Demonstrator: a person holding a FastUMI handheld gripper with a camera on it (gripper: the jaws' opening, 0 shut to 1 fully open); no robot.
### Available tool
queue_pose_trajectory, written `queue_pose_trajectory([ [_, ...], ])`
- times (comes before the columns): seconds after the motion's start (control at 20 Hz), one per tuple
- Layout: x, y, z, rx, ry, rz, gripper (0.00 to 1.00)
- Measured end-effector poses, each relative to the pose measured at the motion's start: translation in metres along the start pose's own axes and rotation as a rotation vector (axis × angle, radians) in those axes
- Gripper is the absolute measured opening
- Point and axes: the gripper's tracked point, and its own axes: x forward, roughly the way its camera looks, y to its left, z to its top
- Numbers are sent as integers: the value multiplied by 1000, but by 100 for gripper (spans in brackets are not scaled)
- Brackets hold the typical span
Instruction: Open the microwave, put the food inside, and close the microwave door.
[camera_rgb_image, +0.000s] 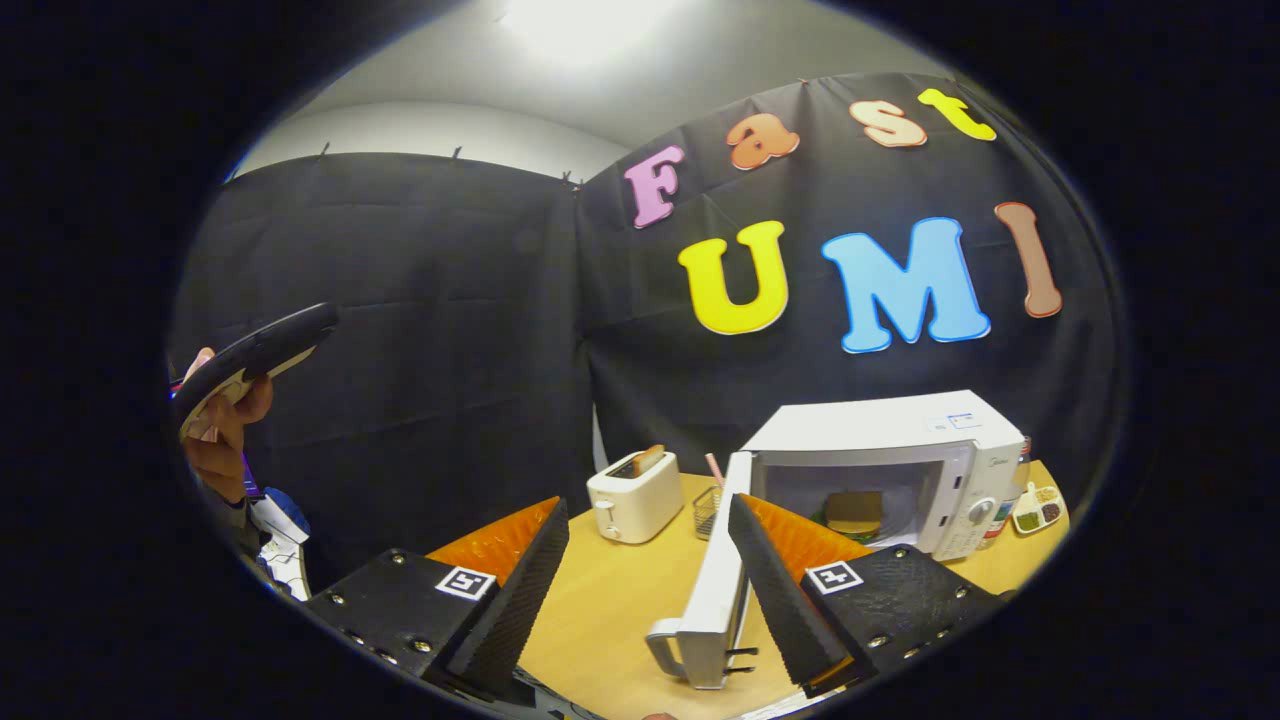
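Note:
A white microwave (900, 440) stands on the wooden table (620, 600), beyond my right finger. Its door (715, 590) is swung wide open toward me, edge-on, with the handle (668, 648) at its near end. Inside the cavity lies the food (853, 512), a sandwich-like piece on something green. My gripper (645, 585) hangs open above the table, with nothing between its fingers. The door's edge lies between the fingers, close to the right one.
A white toaster (633, 495) with a slice of bread in it stands left of the microwave. A small wire basket (706, 510) sits between them. A dish of condiments (1037, 508) lies right of the microwave. At the far left a person's hand (225, 430) holds a dark device.

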Motion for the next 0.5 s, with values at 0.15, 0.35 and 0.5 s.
queue_pose_trajectory([
  [0.15, 9, 33, -19, -27, 31, 84, 97],
  [0.35, 22, 53, -51, -12, 97, 147, 96],
  [0.5, 27, 56, -79, -5, 165, 156, 79],
])
